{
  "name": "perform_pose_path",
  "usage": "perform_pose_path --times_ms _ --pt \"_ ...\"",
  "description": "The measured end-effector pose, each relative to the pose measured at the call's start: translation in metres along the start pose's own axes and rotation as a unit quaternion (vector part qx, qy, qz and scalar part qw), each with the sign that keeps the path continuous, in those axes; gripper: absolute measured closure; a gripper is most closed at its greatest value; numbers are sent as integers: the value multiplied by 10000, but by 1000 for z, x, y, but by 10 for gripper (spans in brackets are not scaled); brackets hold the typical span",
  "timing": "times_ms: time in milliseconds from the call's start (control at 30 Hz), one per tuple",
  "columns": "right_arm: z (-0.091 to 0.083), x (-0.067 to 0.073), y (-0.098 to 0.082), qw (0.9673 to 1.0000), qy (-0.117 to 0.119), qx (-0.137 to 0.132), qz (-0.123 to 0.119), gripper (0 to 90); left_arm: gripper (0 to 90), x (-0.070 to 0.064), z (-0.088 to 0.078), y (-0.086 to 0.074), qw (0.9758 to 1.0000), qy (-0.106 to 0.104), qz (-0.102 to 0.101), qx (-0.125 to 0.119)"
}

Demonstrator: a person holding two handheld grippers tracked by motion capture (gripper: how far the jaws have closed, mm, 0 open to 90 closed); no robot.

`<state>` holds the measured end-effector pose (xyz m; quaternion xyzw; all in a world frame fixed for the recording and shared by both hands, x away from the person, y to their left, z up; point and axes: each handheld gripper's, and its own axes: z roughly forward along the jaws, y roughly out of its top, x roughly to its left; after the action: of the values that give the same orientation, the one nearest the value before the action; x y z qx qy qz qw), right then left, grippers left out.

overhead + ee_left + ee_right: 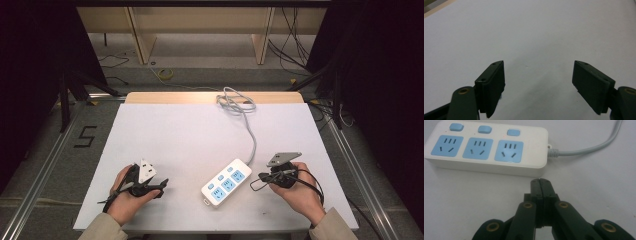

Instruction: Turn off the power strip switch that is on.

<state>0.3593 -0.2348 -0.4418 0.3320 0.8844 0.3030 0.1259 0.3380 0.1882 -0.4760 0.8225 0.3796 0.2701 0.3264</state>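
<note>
A white power strip [226, 182] [486, 147] with three blue sockets and three blue switches lies on the white table [190, 135], near the front centre. Its grey cable [250, 135] [586, 148] runs to a coil at the back edge. My right gripper [256, 183] [540, 180] sits just right of the strip, jaws shut with nothing between them, tips pointing at the strip's long side and a short way off it. My left gripper [163, 186] [539, 77] rests at the front left, jaws wide open over bare table, nothing between them.
The coiled grey cable [235, 102] lies at the table's far edge. Beyond the table are a floor with loose cables [165, 74], wooden furniture legs and dark stands on both sides. A "5" mark [86, 136] sits on the floor at left.
</note>
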Motion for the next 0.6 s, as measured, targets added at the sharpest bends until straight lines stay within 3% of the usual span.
perform_pose_path --times_ms 600 --pt "1 1 8 9999 50 60 73 900 261 0 0 0 10000 12 -16 -36"
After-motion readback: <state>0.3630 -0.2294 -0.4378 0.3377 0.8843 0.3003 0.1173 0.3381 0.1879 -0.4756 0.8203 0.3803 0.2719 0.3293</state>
